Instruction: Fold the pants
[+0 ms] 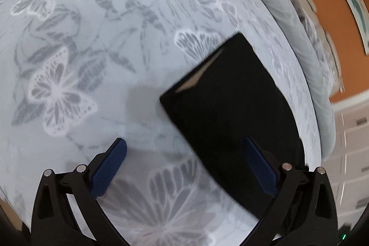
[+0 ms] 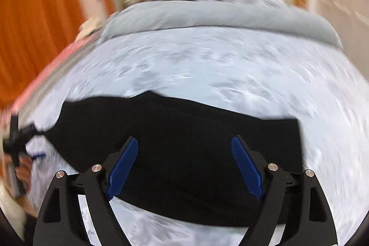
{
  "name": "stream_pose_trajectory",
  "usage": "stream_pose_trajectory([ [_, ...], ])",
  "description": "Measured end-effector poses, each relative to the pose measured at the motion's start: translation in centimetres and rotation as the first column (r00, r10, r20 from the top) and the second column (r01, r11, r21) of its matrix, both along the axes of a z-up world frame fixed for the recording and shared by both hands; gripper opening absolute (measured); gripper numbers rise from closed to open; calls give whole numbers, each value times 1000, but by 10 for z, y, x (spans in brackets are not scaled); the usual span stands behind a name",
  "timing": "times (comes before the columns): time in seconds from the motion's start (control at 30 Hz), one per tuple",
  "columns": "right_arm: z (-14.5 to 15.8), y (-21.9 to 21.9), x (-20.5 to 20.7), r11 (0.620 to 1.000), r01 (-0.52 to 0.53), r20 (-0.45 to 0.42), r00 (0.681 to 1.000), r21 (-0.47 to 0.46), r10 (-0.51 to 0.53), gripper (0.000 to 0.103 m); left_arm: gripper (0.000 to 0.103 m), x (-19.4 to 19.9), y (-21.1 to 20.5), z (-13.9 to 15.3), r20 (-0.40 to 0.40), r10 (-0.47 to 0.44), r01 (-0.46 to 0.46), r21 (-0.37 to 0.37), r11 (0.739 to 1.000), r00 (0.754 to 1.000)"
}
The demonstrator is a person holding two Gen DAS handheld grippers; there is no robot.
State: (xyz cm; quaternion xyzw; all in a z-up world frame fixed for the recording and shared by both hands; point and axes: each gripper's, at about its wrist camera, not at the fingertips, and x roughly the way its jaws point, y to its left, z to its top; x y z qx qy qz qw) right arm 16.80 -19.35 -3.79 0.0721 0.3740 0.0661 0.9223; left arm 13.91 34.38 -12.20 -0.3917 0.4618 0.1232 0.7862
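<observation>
Folded black pants (image 2: 175, 153) on butterfly bedspread (image 1: 92, 61), under wide, empty right gripper (image 2: 184, 167)

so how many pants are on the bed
1. One pair of black pants lies folded on the butterfly-print bedspread, near its grey duvet end; none seems hidden.

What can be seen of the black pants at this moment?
The black pants are a plain dark fabric, folded into a compact flat slab that lies on the butterfly-print bedspread. A pale strip, perhaps lining or a label, shows at one folded edge. No tool grips them: the right tool stands open above them, and the left tool is open at their edge.
</observation>
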Motion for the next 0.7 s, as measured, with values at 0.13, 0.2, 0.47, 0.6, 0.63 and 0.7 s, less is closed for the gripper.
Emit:
stream_pose_trajectory([
  [0.13,-3,-58,-7,984,169,-49,985,47,-167,82,56,11,-9,0,18,47,-47,13,999,999],
  [0.2,-5,-79,-11,974,220,-60,974,56,-217,82,19,19,-18,1,16,33,-33,-15,999,999],
  [0.47,-1,-133,-30,954,299,-63,953,35,-296,82,11,14,-107,93,266,-62,16,173,985,962],
  [0.6,-1,-150,-37,947,318,-62,947,34,-316,82,11,13,-187,124,351,-247,159,261,952,903],
  [0.63,-1,-153,-39,946,322,-62,946,31,-319,82,11,16,-210,124,350,-300,208,279,938,887],
  [0.7,-2,-156,-41,945,326,-64,944,27,-324,82,11,21,-236,117,328,-354,261,293,920,876],
])
